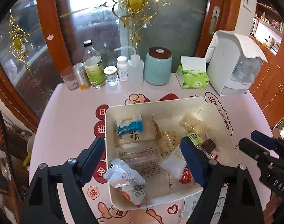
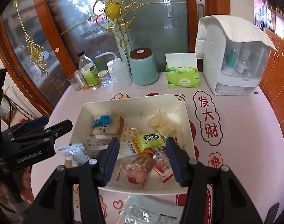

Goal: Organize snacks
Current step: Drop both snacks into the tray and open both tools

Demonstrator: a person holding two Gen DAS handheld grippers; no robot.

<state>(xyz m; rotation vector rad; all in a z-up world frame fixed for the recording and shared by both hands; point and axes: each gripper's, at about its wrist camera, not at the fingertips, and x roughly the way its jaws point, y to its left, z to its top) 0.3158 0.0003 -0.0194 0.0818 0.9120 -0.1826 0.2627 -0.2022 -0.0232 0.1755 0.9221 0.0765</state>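
Over pink table (image 1: 71, 100) and snack bin (image 1: 160, 104), left claw (image 1: 144, 161) and right claw (image 2: 142, 160) gape wide, gripping nothing

Snack packets sit in a tray (image 2: 188, 130) at mid-frame on a table (image 2: 244, 149).
Behind it, bottles (image 2: 89, 72) stand upper left, a tissue pack (image 2: 183, 78) centre, an appliance (image 2: 233, 56) upper right.
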